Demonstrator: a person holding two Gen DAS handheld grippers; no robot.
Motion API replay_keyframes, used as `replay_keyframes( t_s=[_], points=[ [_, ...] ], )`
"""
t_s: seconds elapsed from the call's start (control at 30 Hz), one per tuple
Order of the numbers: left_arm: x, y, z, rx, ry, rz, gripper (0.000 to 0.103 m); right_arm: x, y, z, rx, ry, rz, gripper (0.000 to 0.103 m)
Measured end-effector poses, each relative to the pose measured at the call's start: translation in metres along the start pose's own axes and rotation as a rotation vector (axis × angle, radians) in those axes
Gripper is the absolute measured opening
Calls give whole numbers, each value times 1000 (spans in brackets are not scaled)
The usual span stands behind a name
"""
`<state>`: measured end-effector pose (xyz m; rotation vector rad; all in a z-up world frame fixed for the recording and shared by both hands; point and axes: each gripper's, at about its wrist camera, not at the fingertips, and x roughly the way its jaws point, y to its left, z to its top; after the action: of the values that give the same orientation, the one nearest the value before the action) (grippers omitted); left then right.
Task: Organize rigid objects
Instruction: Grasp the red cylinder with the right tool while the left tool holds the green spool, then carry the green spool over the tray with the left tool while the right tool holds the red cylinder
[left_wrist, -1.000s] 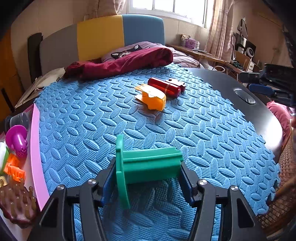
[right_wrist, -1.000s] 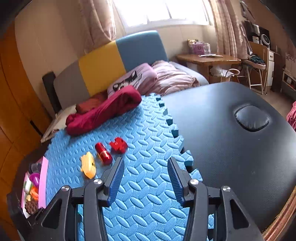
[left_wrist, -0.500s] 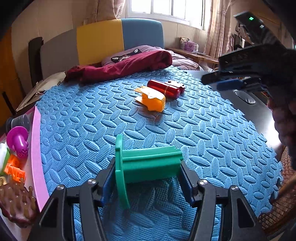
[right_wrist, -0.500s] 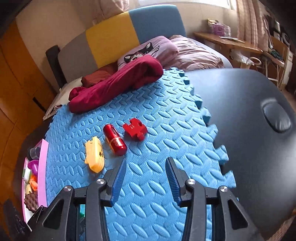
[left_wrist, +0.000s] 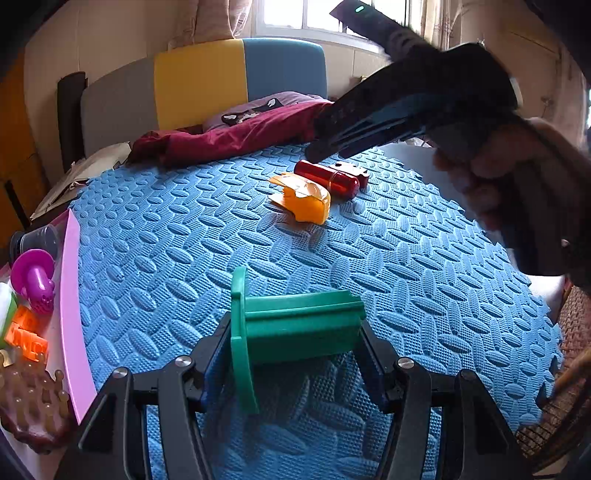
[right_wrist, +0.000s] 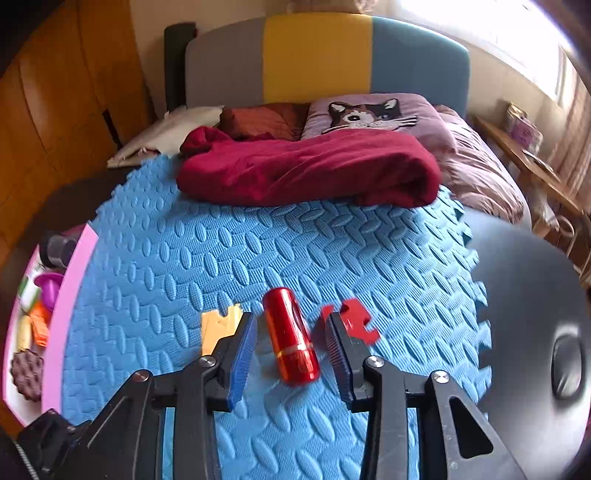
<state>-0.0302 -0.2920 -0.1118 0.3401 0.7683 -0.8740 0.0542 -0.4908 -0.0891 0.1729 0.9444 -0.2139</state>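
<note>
1. Right now my left gripper (left_wrist: 295, 350) is clamped on the green spool (left_wrist: 291, 328) above the blue mat (left_wrist: 184, 236).
2. My right gripper (right_wrist: 291, 354) hangs apart, straddling the red cylinder (right_wrist: 291, 336).
3. Orange piece (left_wrist: 303, 199) and red block (right_wrist: 354, 317) remain unsorted; the pink tray (left_wrist: 72, 295) holds others.

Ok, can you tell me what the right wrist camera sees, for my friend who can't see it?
The open right gripper hangs over a blue foam mat with a red tube lying between its fingers. An orange toy lies just left of it and a red puzzle piece just right. Behind them are a dark red blanket and a cat pillow.
</note>
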Motion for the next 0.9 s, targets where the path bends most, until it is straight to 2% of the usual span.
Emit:
replay_keyframes(
  t_s=[0.07, 0.13, 0.2, 0.33, 0.5, 0.67, 0.77, 0.9],
  points=[
    [0, 0, 0, 0, 0, 0, 61, 20, 3, 1, -40, 51, -27, 30],
    [1, 0, 0, -1, 1, 0, 61, 35, 3, -3, -57, 92, -10, 26],
    [1, 0, 1, -1, -1, -1, 61, 32, 1, -6, -59, 59, -4, 25],
    [1, 0, 1, -1, -1, -1, 61, 22, -2, -20, -24, 92, 12, 25],
    [1, -1, 1, 0, 1, 0, 61, -2, 0, -57, -8, 140, 43, 26],
    [1, -1, 1, 1, 2, 3, 61, -9, -8, -70, 31, 74, 66, 26],
    [1, -1, 1, 4, 1, 8, 61, -9, 1, -74, -7, 22, 47, 26],
    [1, -2, 1, 8, 0, 15, 61, -7, -2, -73, 6, 23, 72, 26]
  ],
)
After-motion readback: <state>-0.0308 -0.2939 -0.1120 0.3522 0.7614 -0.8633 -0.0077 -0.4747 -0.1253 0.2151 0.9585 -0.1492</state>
